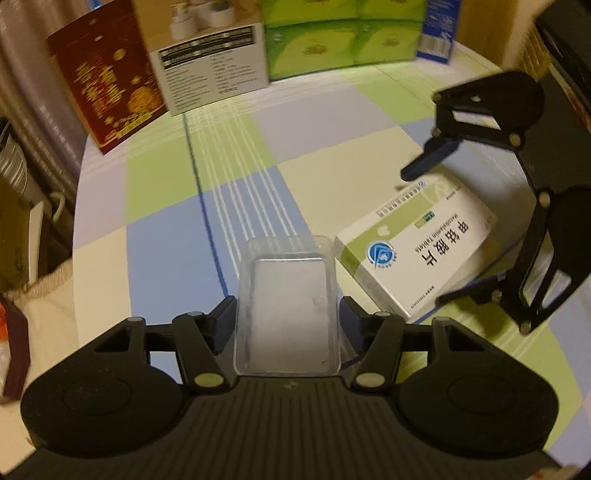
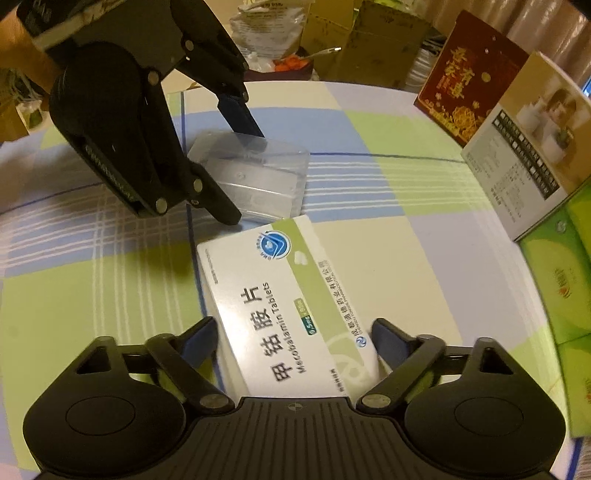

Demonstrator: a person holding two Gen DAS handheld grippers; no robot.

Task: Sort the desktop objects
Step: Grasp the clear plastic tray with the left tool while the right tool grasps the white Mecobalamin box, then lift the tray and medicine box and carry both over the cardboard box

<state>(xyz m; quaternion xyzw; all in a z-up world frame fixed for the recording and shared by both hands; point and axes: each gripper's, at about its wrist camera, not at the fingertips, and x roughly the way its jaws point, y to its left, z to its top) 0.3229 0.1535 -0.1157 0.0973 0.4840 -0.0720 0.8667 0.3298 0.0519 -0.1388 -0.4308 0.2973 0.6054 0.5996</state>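
Observation:
A clear plastic tray (image 1: 286,306) lies on the checked tablecloth (image 1: 166,240). My left gripper (image 1: 288,317) is shut on it, one pad against each long side. In the right wrist view the same tray (image 2: 258,181) sits between the left gripper's (image 2: 243,175) black fingers. Just right of the tray lies a white and green medicine box (image 1: 417,243). My right gripper (image 1: 424,236) straddles its width. In its own view the box (image 2: 284,306) fills the space between the right gripper's (image 2: 293,328) fingers, with a narrow gap still showing at the right pad.
Along the table's far side stand a red box with gold print (image 1: 107,85), a white box with a printed label (image 1: 214,74), green tissue packs (image 1: 332,44) and a blue carton (image 1: 439,33). The round table's edge (image 1: 79,206) curves at the left, with clutter beyond.

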